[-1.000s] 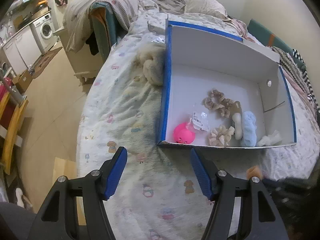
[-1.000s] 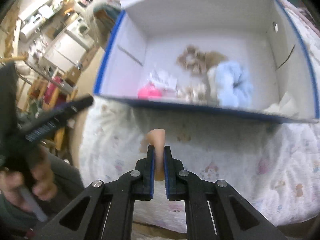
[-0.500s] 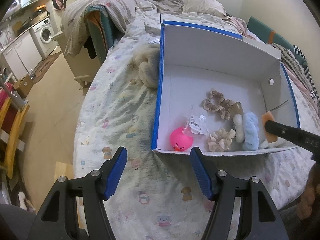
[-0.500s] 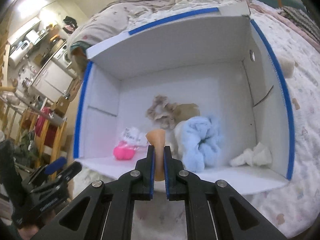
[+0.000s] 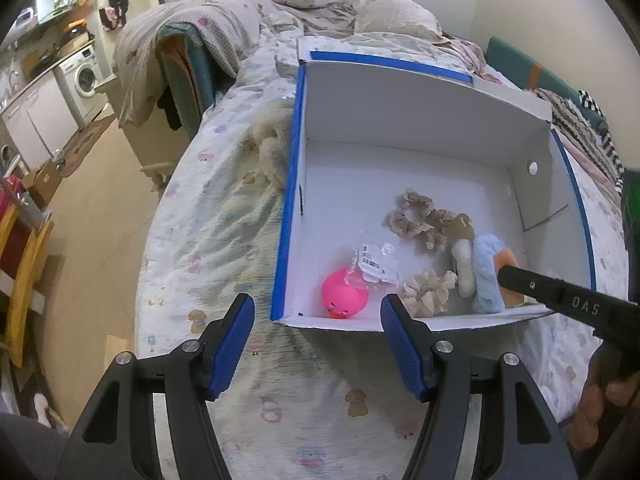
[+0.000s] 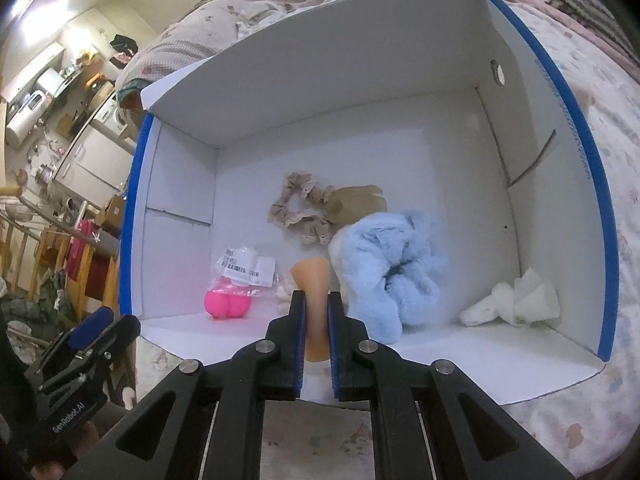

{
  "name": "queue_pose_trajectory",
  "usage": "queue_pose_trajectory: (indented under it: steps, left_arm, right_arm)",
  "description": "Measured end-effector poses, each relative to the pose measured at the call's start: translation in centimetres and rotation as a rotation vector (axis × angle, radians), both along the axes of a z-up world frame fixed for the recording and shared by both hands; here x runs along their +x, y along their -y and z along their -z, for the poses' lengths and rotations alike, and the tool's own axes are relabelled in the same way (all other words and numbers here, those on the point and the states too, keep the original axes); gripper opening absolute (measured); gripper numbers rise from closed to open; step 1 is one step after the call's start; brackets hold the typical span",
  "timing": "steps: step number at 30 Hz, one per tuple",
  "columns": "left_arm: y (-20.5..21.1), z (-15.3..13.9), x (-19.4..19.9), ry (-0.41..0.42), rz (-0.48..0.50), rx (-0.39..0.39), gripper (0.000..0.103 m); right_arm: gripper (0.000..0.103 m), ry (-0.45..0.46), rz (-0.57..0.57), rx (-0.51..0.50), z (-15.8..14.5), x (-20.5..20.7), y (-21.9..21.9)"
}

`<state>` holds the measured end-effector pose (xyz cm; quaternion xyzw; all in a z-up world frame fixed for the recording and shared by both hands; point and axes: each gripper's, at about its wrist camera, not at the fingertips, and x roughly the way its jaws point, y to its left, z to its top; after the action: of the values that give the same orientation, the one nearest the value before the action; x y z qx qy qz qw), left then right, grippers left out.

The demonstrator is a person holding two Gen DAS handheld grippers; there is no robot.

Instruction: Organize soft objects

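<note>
On a bed's patterned sheet, a white cardboard box with blue-taped rims gathered the soft items. Over its near edge, the right gripper clamped a peach foam wedge, apparently for dropping beside the fluffy blue scrunchie. Outside, the left gripper waited wide open, empty.

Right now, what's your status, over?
Right gripper shut on peach sponge, over white box. Left gripper open, empty. Blue scrunchie close ahead.

Rumpled bed with patterned sheet, beige floor, washing machine, pale walls
</note>
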<state>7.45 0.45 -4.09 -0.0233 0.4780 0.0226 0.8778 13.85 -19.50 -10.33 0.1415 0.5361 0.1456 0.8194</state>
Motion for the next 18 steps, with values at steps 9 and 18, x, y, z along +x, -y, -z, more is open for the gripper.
queue_pose_trajectory:
  steps: [9,18]
  left_arm:
    - [-0.5,-0.1,-0.3,0.008,-0.004,-0.005,0.063]
    - [-0.9,-0.6,-0.7,0.018,-0.005,-0.022,0.063]
  right_arm:
    - [0.038,0.003,0.048,0.028,-0.2,-0.3,0.9]
    - [0.090,0.083,0.079,-0.009,-1.5,-0.9,1.1]
